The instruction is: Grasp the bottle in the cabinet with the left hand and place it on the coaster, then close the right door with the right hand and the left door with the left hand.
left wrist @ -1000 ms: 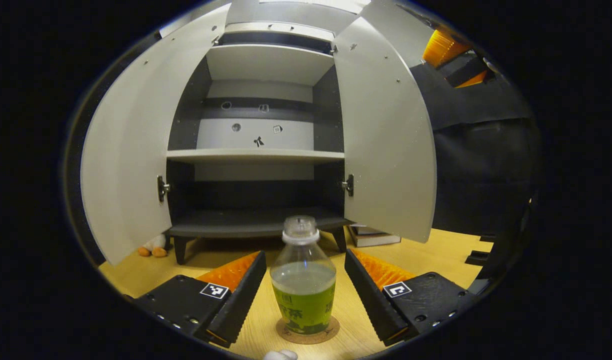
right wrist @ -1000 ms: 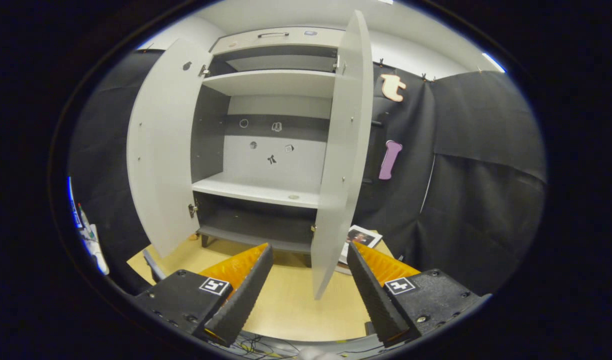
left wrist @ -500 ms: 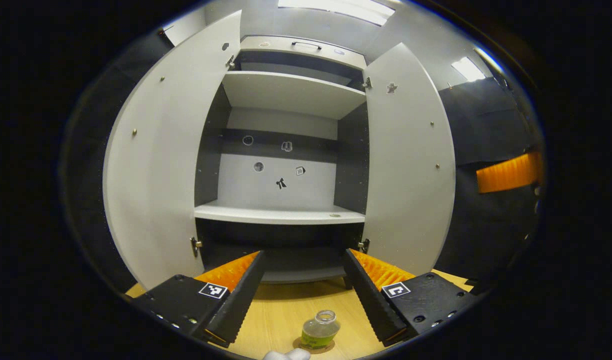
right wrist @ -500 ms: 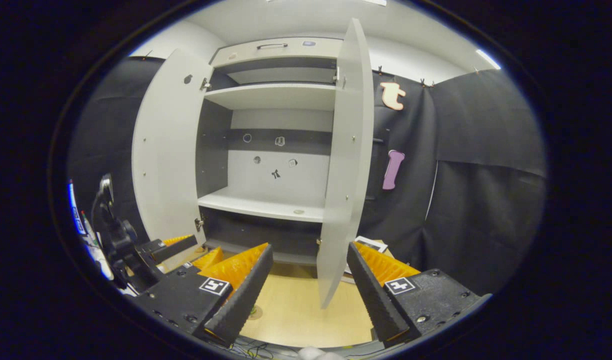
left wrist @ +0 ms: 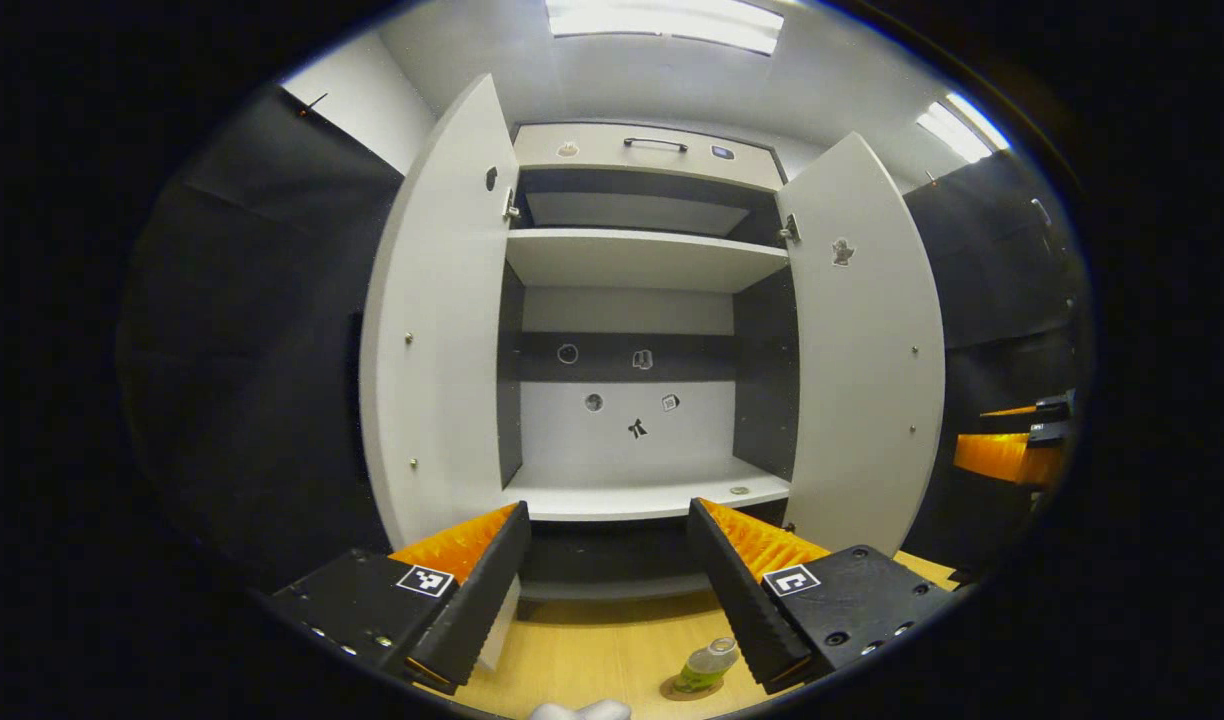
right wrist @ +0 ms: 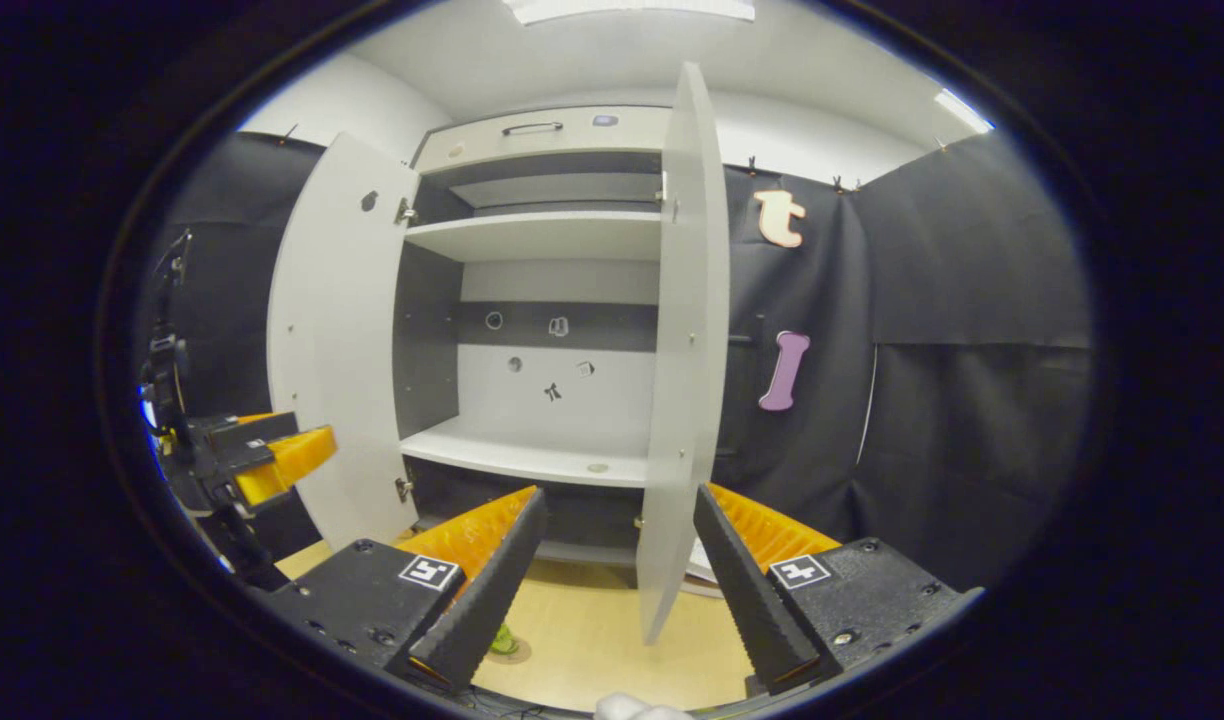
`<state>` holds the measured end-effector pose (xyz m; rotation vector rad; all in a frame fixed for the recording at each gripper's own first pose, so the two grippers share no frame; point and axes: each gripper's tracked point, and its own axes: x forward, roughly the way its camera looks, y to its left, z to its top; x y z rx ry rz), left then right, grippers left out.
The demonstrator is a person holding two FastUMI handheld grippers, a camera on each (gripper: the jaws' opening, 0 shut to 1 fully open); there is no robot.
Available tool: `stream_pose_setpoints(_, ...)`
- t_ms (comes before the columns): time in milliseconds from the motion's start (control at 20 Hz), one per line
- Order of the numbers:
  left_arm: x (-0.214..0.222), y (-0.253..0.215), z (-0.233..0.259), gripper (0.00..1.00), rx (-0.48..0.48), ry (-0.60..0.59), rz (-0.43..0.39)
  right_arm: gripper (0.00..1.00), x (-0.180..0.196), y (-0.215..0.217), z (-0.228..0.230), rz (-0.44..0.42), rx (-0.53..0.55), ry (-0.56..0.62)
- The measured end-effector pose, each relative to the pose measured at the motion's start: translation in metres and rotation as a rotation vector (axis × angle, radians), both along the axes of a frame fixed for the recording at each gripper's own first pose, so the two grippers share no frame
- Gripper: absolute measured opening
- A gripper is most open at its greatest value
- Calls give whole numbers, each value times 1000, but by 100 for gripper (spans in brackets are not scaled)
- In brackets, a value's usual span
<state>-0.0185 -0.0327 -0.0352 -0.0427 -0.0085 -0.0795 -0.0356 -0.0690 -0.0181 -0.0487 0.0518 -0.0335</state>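
The clear bottle (left wrist: pixel 707 663) with a green label stands on the round cork coaster (left wrist: pixel 676 690) on the wooden table, far below my left gripper (left wrist: pixel 604 585), which is open and holds nothing. The white cabinet (left wrist: pixel 637 400) faces me with both doors wide open: left door (left wrist: pixel 437 330), right door (left wrist: pixel 872 350). My right gripper (right wrist: pixel 612 590) is open and bare, in front of the right door (right wrist: pixel 682 350), which stands edge-on to it. A bit of the bottle (right wrist: pixel 500 640) shows past its left finger. The left gripper (right wrist: pixel 262 455) appears far off at the left of the right gripper view.
The cabinet shelves (left wrist: pixel 642 495) are bare. A book or paper (right wrist: pixel 700 565) lies on the table beside the cabinet's right foot. The right gripper (left wrist: pixel 1012 450) shows at the right edge of the left gripper view.
My left gripper has let go of the bottle on the coaster, then risen and drawn back from it. The right gripper has risen a little.
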Motion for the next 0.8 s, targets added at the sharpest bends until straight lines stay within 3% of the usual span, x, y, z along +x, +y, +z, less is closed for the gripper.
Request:
stream_pose_setpoints(400, -30, -2, -11, 96, -22, 55, 45, 96, 20, -140, 36, -178, 10, -3)
stream_pose_setpoints(600, -37, -16, -6, 96, -30, 51, 66, 97, 47, -162, 58, -137, 33, -25)
stream_pose_setpoints(700, -39, -23, -3, 93, -23, 58, 80, 98, 65, -160, 65, -93, 25, -29)
stream_pose_setpoints(800, -41, -27, 4, 96, -24, 49, 99, 97, 82, -150, 69, -35, 21, -35)
